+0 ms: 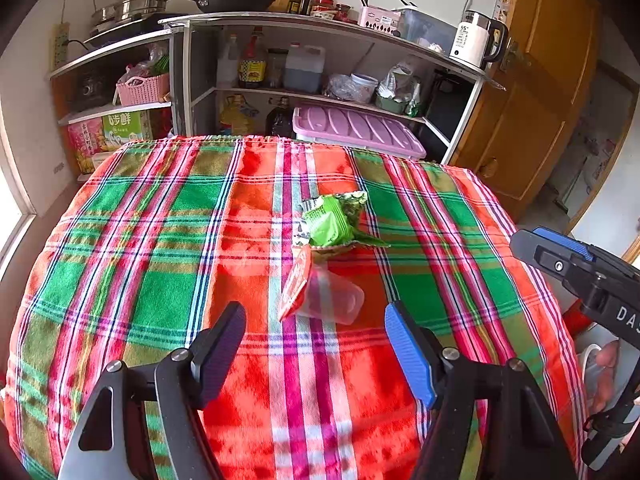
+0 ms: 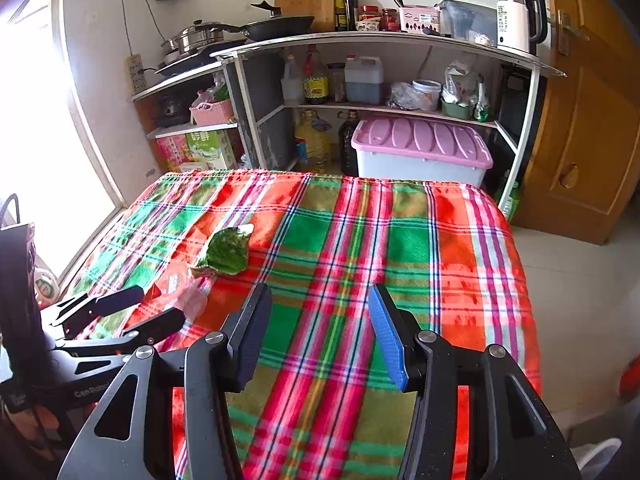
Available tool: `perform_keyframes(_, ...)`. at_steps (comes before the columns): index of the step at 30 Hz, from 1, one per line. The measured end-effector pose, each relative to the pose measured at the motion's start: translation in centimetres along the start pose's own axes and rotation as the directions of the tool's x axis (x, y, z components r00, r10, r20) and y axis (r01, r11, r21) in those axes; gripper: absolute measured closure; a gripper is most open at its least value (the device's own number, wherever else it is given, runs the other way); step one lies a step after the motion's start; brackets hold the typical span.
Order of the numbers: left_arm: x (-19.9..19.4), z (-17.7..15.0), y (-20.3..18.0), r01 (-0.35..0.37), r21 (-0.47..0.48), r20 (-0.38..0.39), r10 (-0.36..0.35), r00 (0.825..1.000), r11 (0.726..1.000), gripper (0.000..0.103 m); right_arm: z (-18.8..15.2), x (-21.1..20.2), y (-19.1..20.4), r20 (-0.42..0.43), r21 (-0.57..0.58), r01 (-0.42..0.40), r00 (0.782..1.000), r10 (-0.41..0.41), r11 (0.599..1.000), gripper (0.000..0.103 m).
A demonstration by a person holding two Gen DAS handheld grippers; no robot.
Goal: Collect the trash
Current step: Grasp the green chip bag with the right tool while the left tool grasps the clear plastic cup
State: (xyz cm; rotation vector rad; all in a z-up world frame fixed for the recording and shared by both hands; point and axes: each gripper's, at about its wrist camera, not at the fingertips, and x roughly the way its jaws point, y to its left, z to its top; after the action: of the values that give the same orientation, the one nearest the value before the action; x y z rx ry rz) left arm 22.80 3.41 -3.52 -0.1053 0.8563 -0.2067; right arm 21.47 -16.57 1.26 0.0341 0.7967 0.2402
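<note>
Two wrappers [image 1: 334, 220], one plastic cup [image 1: 336, 300]

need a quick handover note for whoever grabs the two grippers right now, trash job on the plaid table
Left gripper: open, empty, tilted down at the clear plastic cup with the red torn lid, which lies on its side just ahead of the fingertips, not yet touched.
Right gripper: open, empty, over bare plaid tablecloth, off to the side of the trash.
Green snack wrapper: crumpled on the cloth just beyond the cup, apparently touching its lid end.
Done: nothing picked up yet.
Left: grab the cup and the wrapper. No bin shows in either view.
</note>
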Motion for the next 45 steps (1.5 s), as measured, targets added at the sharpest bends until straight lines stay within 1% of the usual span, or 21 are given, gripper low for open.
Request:
perform_keyframes(3,0.6,0.4,-0.1,-0.029,0.026,0.009,0.029,1.000,0.999,0.031,0.4,0.6,0.2,-0.007,-0.001,-0.005,1.000,0.005,1.000,0.052)
perform_keyframes(6,1.5,0.7,0.1,-0.022,0.027,-0.012,0.022,1.000,0.999,0.031,0.8,1.5,0.1,-0.019,0.005,-0.009,1.000,0.009,1.000,0.052)
perform_keyframes(11,2.1,0.9,0.0,-0.030,0.032,-0.007,0.030,1.000,0.999,0.032,1.8,2.7,0.5,-0.033,0.008,-0.030,0.999,0.031,1.000,0.052)
perform_keyframes(13,2.2,0.9,0.1,-0.035,0.037,-0.011,0.035,0.999,0.999,0.042,2.2,3.1,1.1,-0.034,-0.010,-0.050,0.998,0.050,0.999,0.052)
perform_keyframes(15,2.3,1.0,0.3,-0.040,0.037,-0.013,0.040,0.999,0.999,0.056,2.6,3.5,1.6,-0.037,-0.015,-0.077,0.996,0.077,0.997,0.052)
perform_keyframes(20,2.1,0.9,0.9,-0.032,0.044,-0.006,0.032,0.999,0.999,0.056,3.5,4.9,2.3,-0.063,0.011,-0.128,0.990,0.128,0.992,0.052)
perform_keyframes(22,1.7,1.0,1.2,-0.041,0.038,0.003,0.041,0.999,0.998,0.057,3.7,5.6,2.6,-0.074,0.019,-0.141,0.987,0.142,0.990,0.052)
perform_keyframes(24,1.3,1.0,1.5,-0.041,0.042,0.007,0.041,0.999,0.998,0.057,3.8,6.2,3.2,-0.086,0.012,-0.149,0.985,0.149,0.989,0.052)
perform_keyframes(27,0.4,1.2,2.1,-0.053,0.035,0.024,0.053,0.998,0.998,0.057,4.1,7.4,4.4,-0.116,0.003,-0.187,0.976,0.186,0.982,0.052)
perform_keyframes(30,-0.2,1.2,2.8,-0.065,0.028,0.030,0.064,0.997,0.997,0.057,4.2,7.8,5.8,-0.117,-0.031,-0.214,0.971,0.209,0.976,0.051)
perform_keyframes(32,-0.5,1.3,3.2,-0.076,0.022,0.033,0.075,0.997,0.997,0.057,4.2,8.5,6.7,-0.144,-0.048,-0.215,0.968,0.206,0.975,0.051)
perform_keyframes(35,-0.5,1.2,3.8,-0.067,-0.004,0.024,0.067,0.997,0.998,0.057,4.2,9.8,7.0,-0.170,-0.036,-0.208,0.965,0.199,0.978,0.051)
perform_keyframes(38,-0.8,1.1,4.0,-0.083,0.001,0.032,0.083,0.996,0.997,0.057,3.9,10.9,7.1,-0.197,-0.033,-0.201,0.962,0.191,0.979,0.051)
perform_keyframes(44,-0.9,1.0,4.5,-0.076,-0.018,0.030,0.076,0.997,0.997,0.057,3.1,12.5,7.6,-0.236,-0.046,-0.165,0.960,0.150,0.985,0.051)
perform_keyframes(45,-0.8,1.1,4.4,-0.074,-0.017,0.028,0.075,0.997,0.997,0.057,3.0,12.7,7.6,-0.244,-0.036,-0.169,0.957,0.156,0.985,0.051)
